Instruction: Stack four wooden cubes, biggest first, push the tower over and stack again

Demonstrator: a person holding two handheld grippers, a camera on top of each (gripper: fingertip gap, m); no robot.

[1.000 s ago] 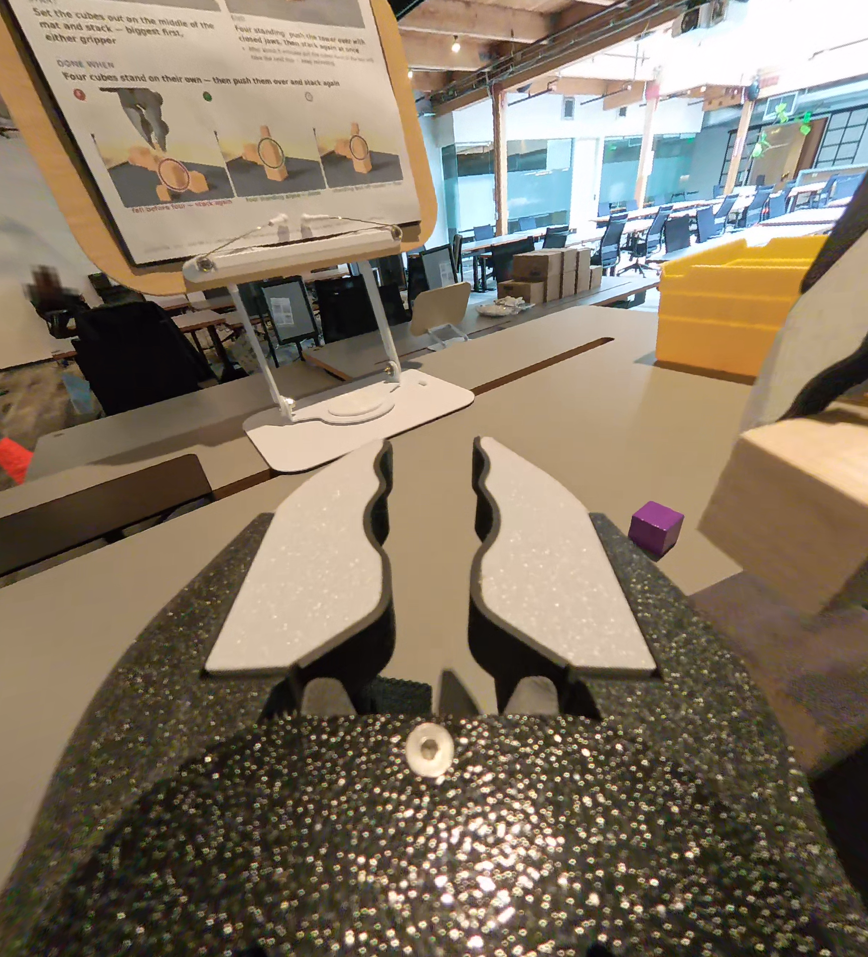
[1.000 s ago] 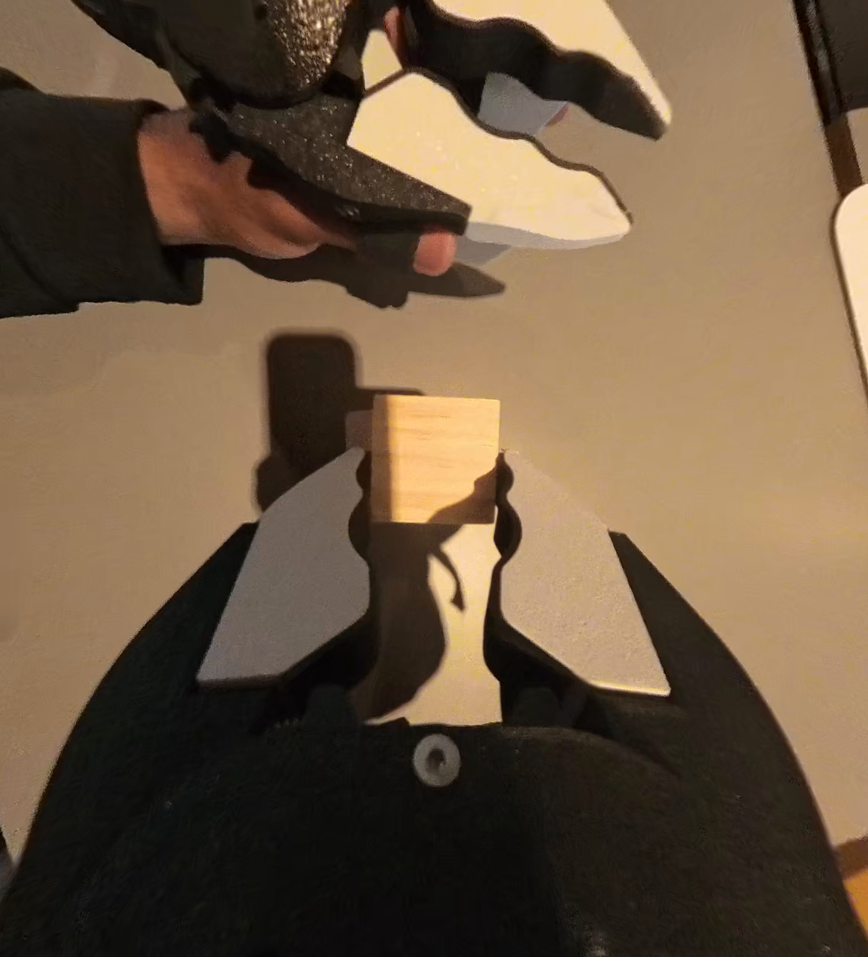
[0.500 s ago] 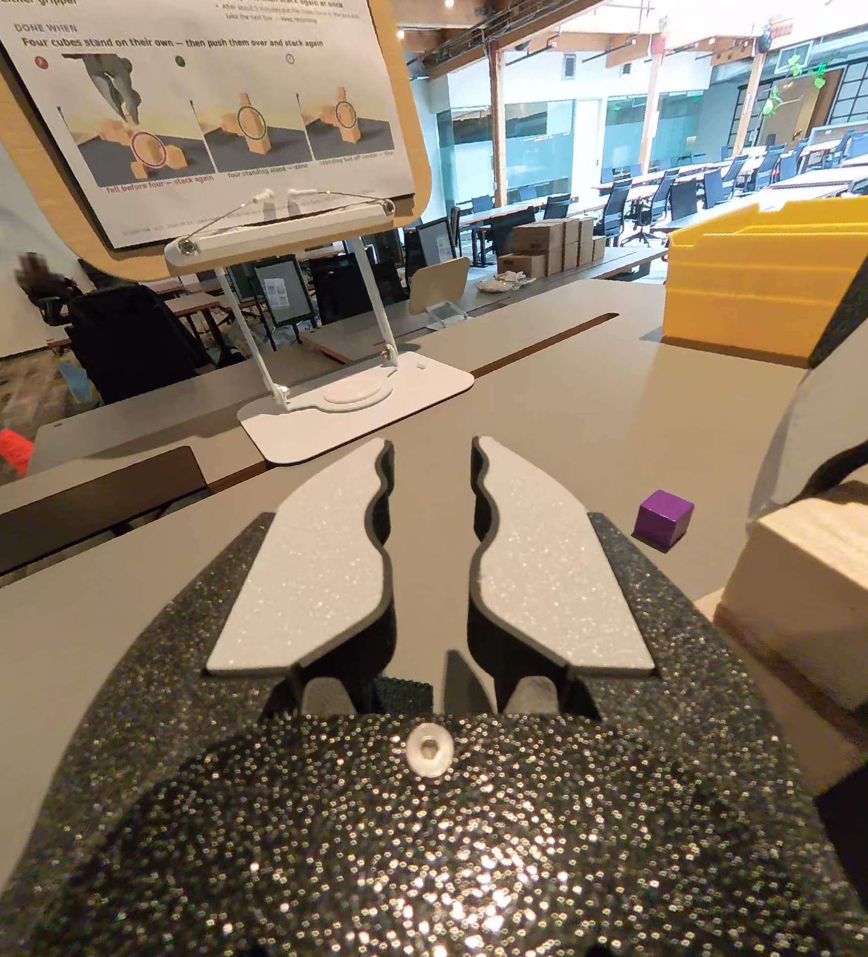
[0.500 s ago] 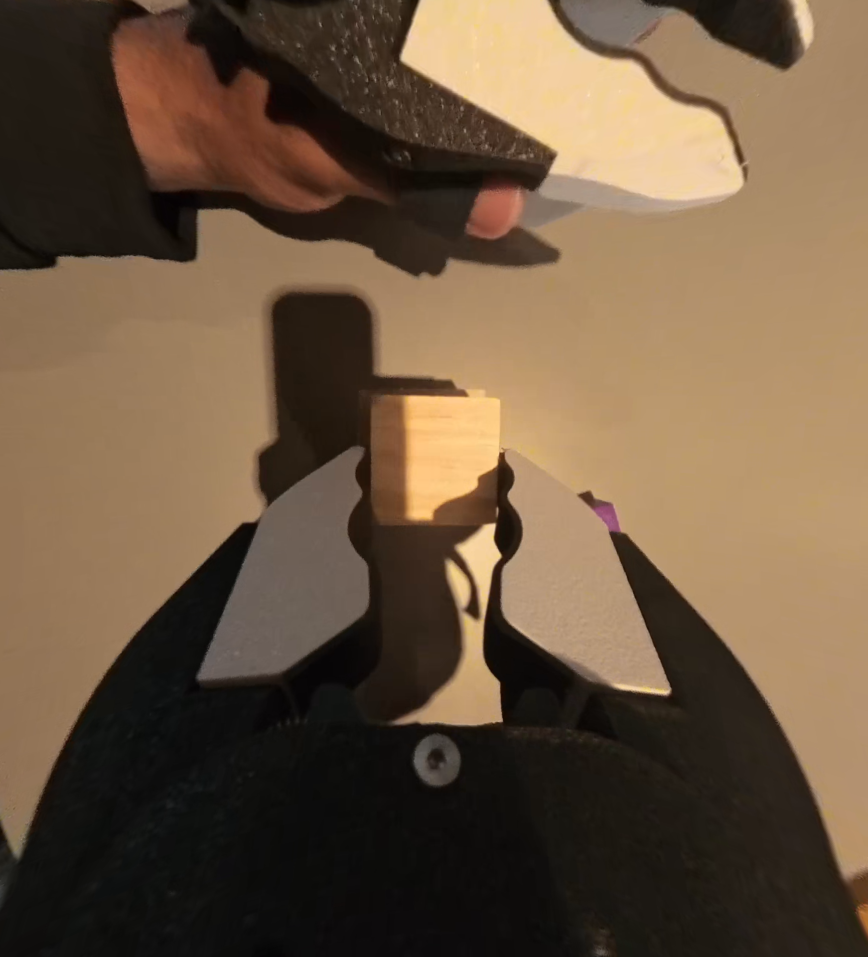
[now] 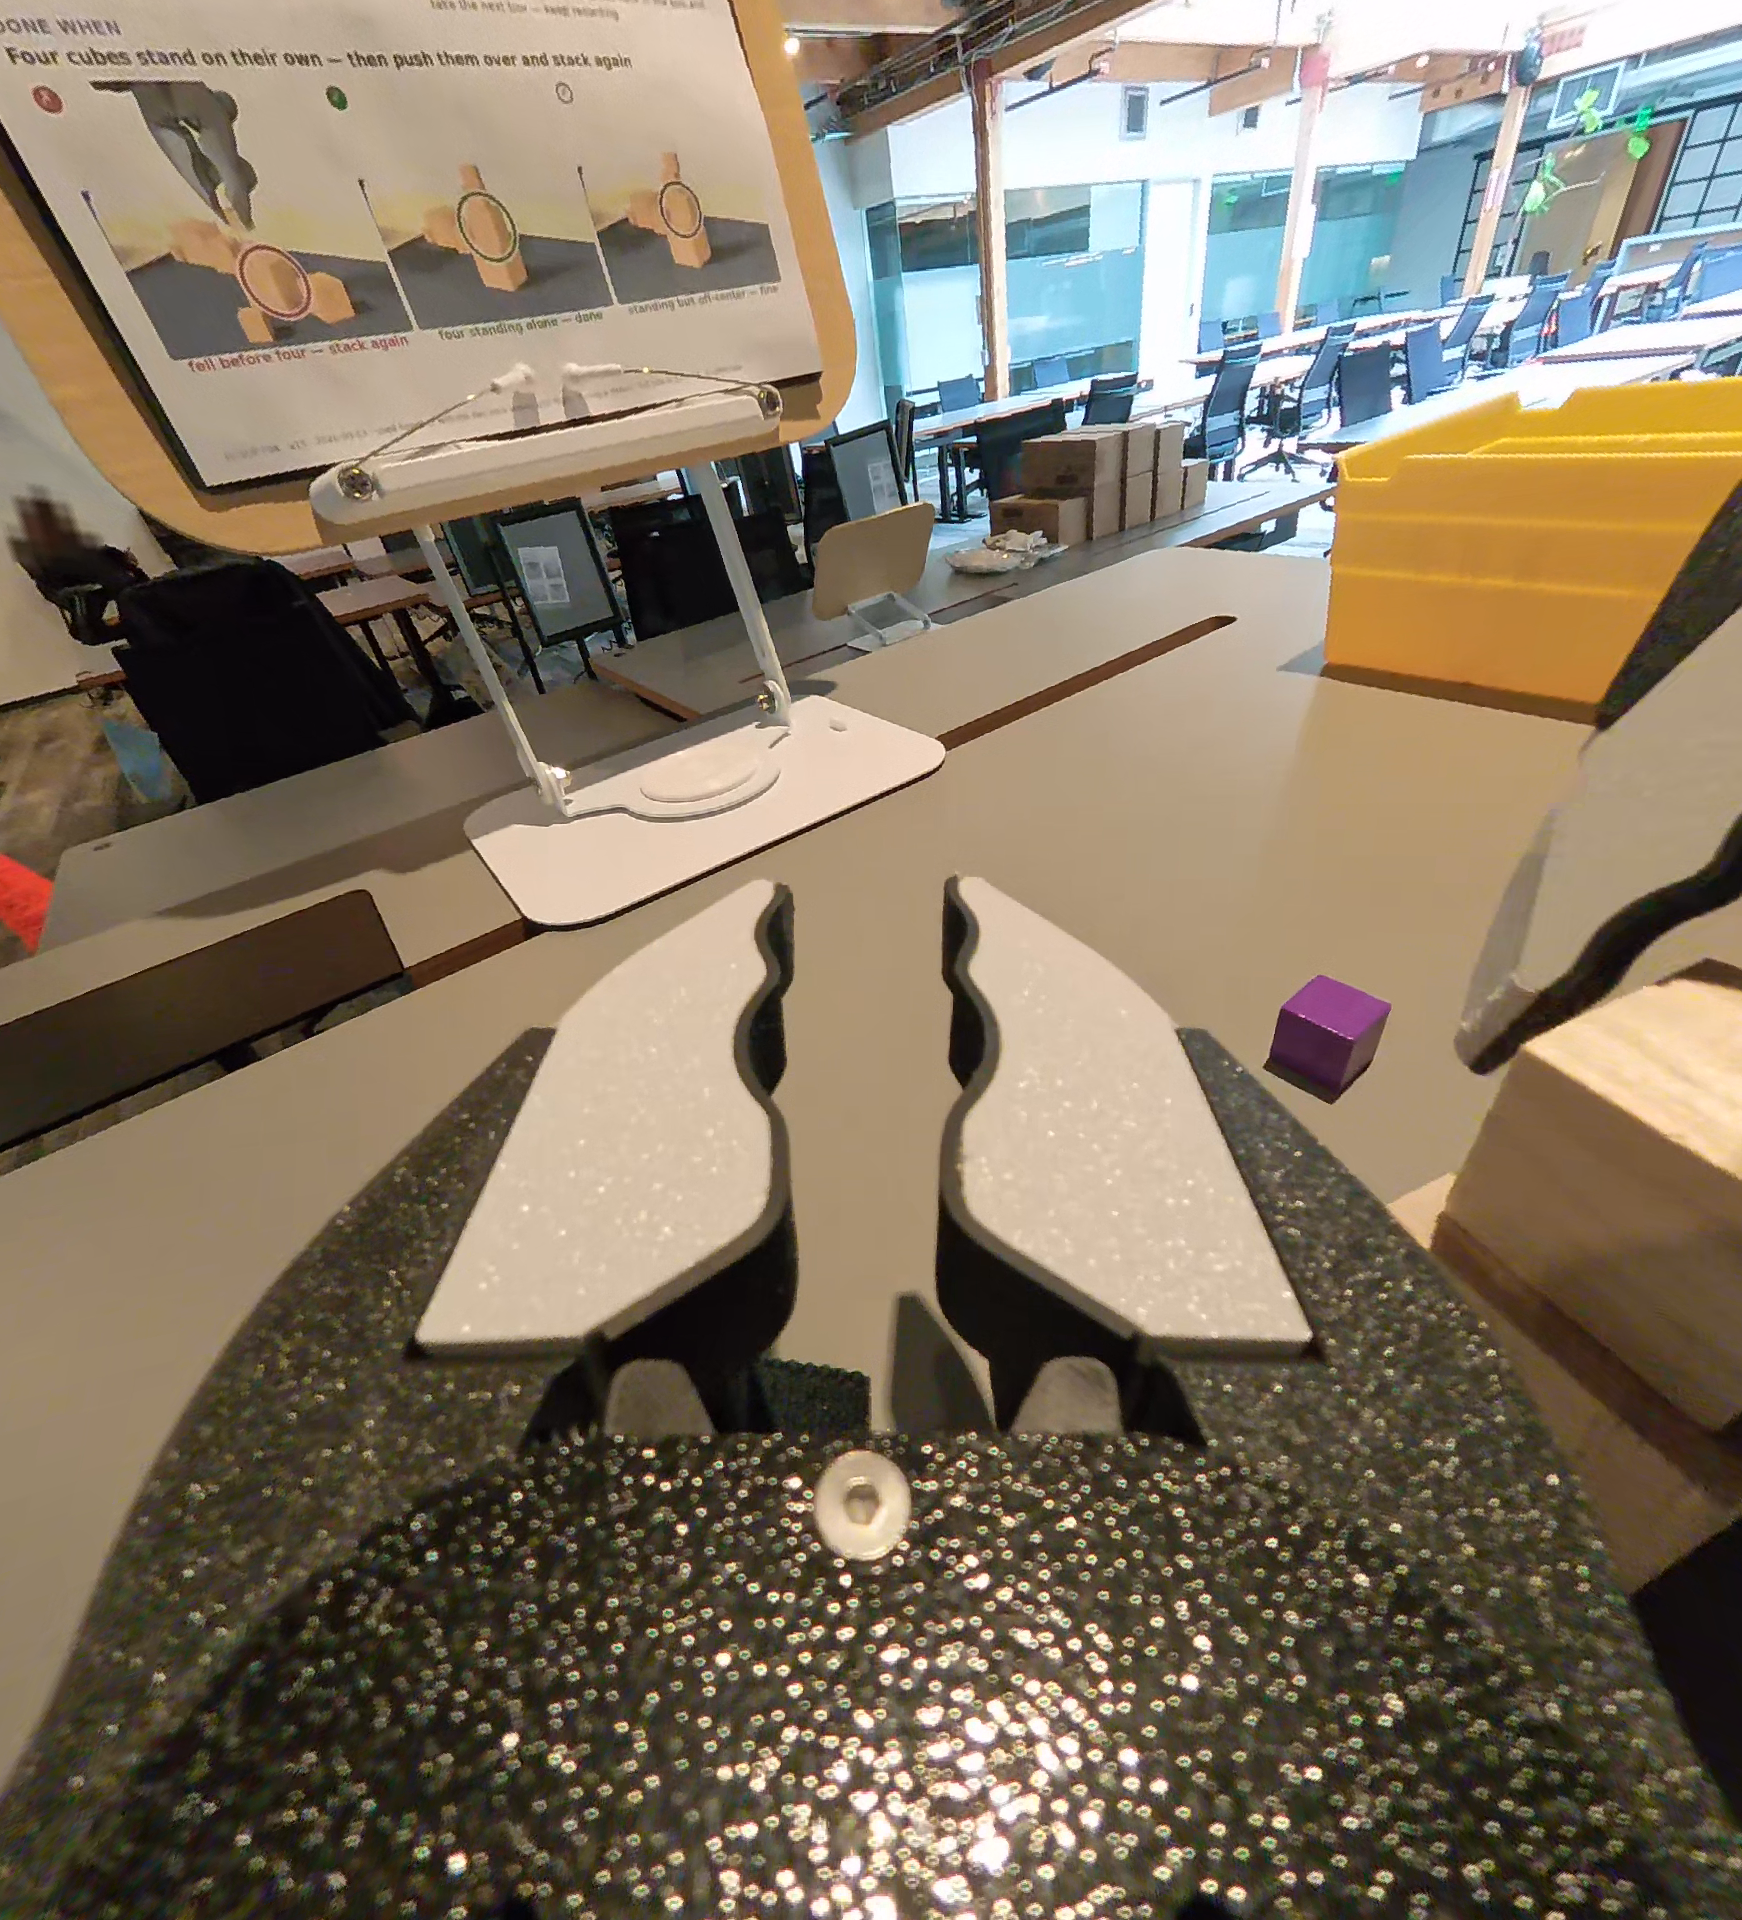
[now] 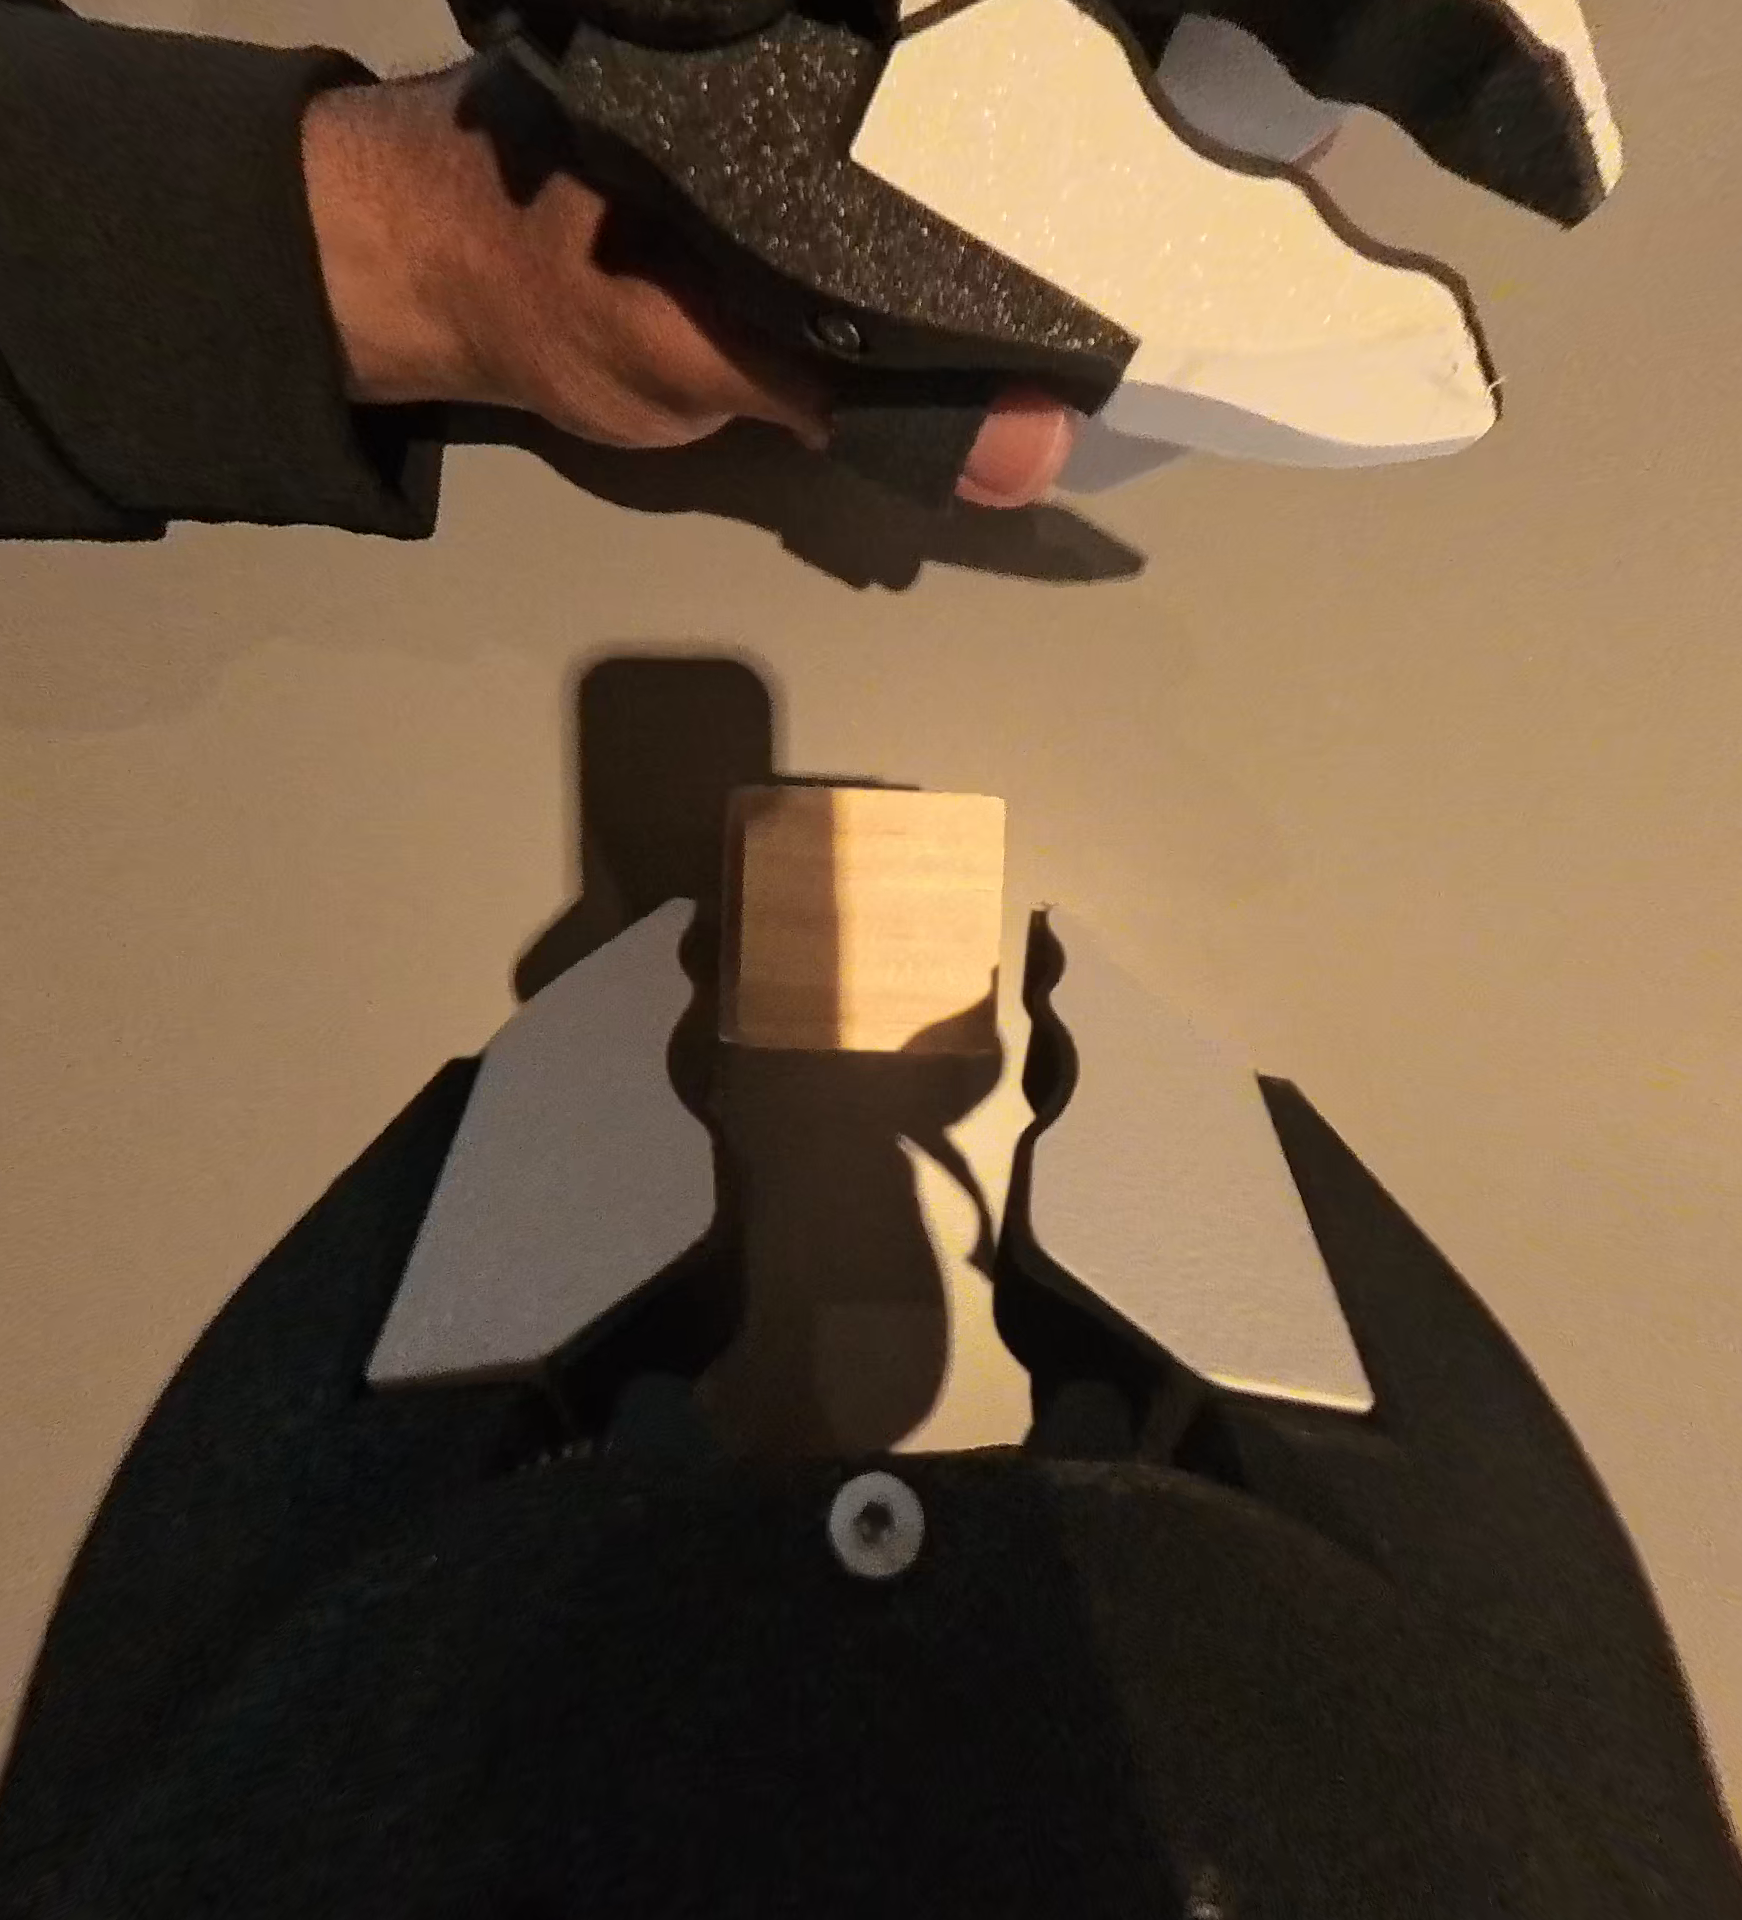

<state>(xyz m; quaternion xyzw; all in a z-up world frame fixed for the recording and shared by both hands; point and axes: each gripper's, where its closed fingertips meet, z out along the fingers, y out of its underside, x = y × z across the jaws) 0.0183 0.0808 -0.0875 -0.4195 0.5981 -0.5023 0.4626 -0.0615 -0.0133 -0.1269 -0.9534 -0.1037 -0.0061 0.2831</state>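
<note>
A light wooden cube (image 6: 867, 925) sits between the fingertips of my right gripper (image 6: 865, 914), seen from above. The jaws stand slightly apart from both its sides, so the gripper is open. In the left wrist view this cube (image 5: 1656, 1143) rests on a larger wooden cube (image 5: 1625, 1496), with a right gripper finger (image 5: 1677, 883) just above it. My left gripper (image 5: 862, 935) is open and empty, low over the grey table (image 5: 1106, 810), left of the stack. It also shows at the top of the right wrist view (image 6: 1532, 281), held by a hand.
A small purple cube (image 5: 1329, 1034) lies on the table beyond the stack. A white stand (image 5: 701, 800) holding an instruction board is straight ahead of the left gripper. Yellow bins (image 5: 1521, 561) stand at the back right. A person's hand (image 6: 534, 312) and dark sleeve reach in.
The right gripper came down with the wooden cube onto the larger cube, and its jaws have now parted from the cube's sides. The left gripper stayed open with little movement.
</note>
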